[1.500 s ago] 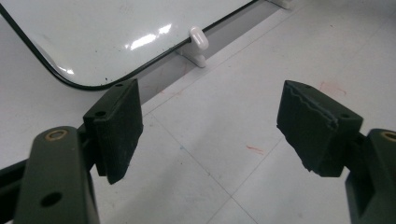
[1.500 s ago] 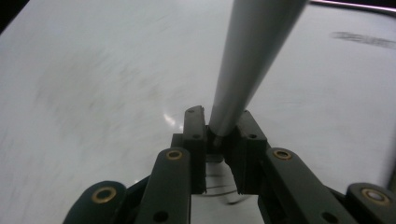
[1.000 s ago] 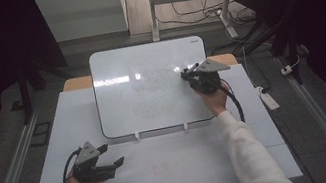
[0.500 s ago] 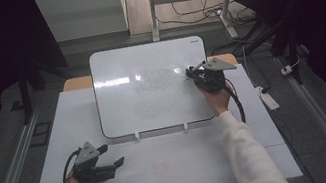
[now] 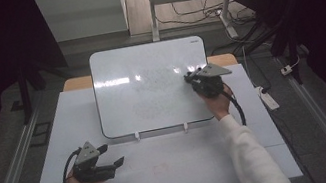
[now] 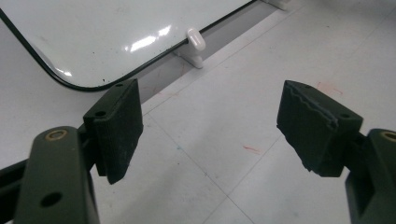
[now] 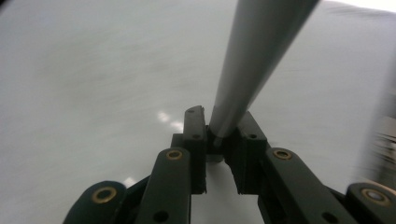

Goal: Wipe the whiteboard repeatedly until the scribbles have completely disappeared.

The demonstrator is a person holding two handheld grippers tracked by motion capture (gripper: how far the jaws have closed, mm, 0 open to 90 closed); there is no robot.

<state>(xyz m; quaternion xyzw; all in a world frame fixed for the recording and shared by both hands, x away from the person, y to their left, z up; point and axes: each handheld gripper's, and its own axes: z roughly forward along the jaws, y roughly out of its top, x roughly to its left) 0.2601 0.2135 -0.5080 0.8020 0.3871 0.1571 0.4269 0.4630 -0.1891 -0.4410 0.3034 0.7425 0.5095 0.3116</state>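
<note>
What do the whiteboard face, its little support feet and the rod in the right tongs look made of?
Whiteboard: glossy white coated sheet, likely melamine or painted steel; it mirrors the ceiling lights, dark thin edge trim. Support foot: smooth white moulded plastic, by its rounded shape. Rod clamped in the right tongs: plain grey with a soft sheen, metal or plastic; motion blur leaves it open.

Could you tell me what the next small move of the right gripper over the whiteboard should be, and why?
Probably a short stroke further across the whiteboard. The right gripper is shut on a grey rod-like tool, possibly a marker or eraser, held over the board's right part, where faint smudges remain. The left gripper rests open on the table.
</note>
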